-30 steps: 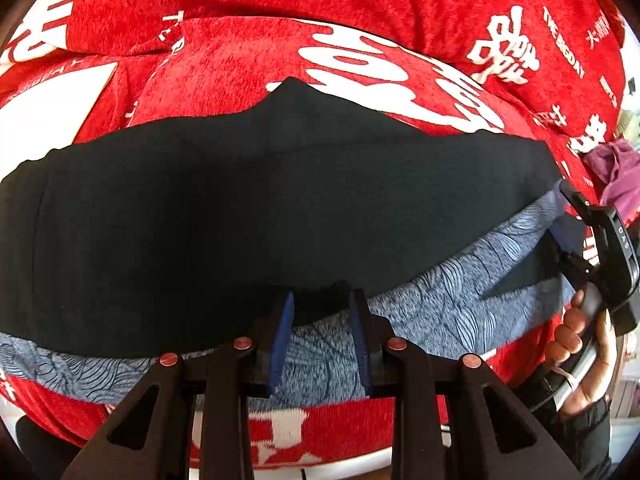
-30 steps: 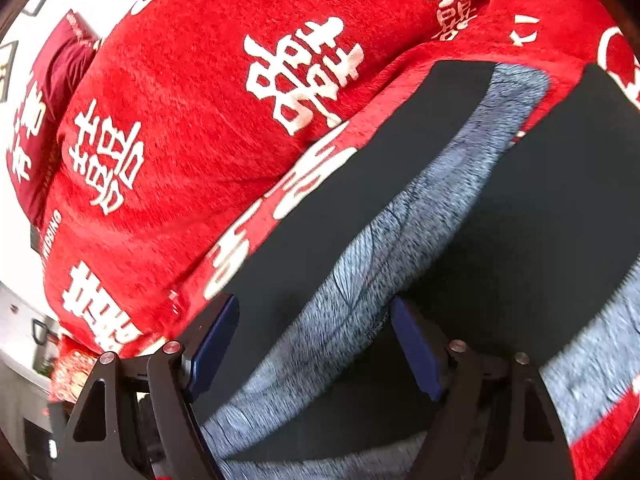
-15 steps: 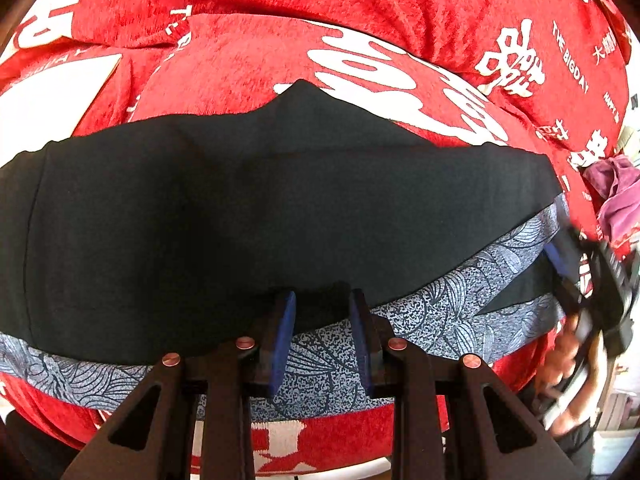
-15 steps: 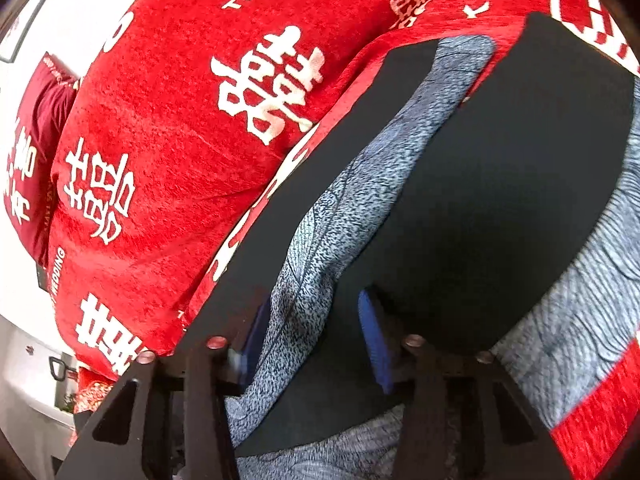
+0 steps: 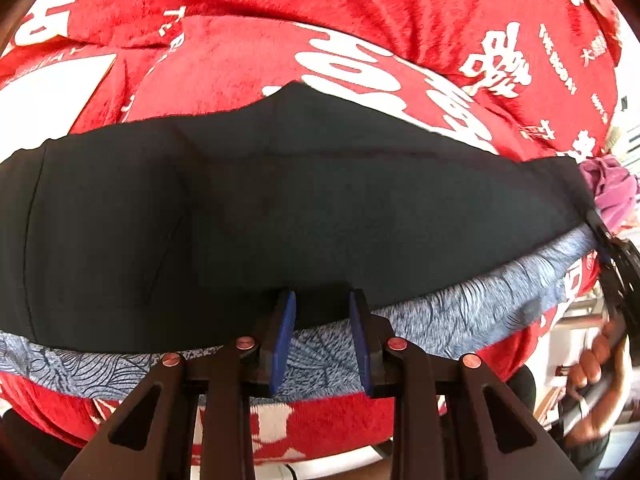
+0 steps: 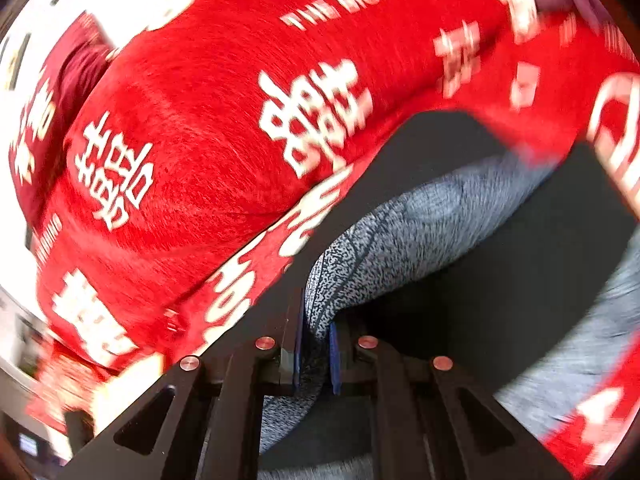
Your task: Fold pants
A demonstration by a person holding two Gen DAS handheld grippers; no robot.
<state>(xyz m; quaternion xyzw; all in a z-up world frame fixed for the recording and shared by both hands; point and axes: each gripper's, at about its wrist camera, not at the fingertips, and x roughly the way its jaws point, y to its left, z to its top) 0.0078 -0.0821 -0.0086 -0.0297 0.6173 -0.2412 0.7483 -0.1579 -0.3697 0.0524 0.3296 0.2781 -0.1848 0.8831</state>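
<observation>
1. Two grippers are on the pants [image 5: 304, 208], which lie stretched left to right across the red blanket [image 5: 360, 12], black panel up, grey patterned band along the near edge.
2. Left gripper [image 5: 322, 332] sits at the near edge about midway along. Its jaws stand partly open with the black hem and grey band lying between them; the pads do not look closed on the cloth, so call it straddling, not gripping.
3. Right gripper [image 6: 316, 350] is a different story: jaws nearly closed, a bunch of the grey fabric pinched tight between the blue pads at the right end of the pants.
4. The right wrist view is smeared with blur, so exact fabric edges there are hard to read.
5. My read: the step in hand is securing the near edge to carry it over for a fold.
6. To do it well, the left jaws should close on both layers, black and grey together, before any lift.
7. Lift both ends evenly and keep the edge taut between the grippers, or the middle will sag and crease.
8. Watch the plush blanket; it may drag the underside.
</observation>
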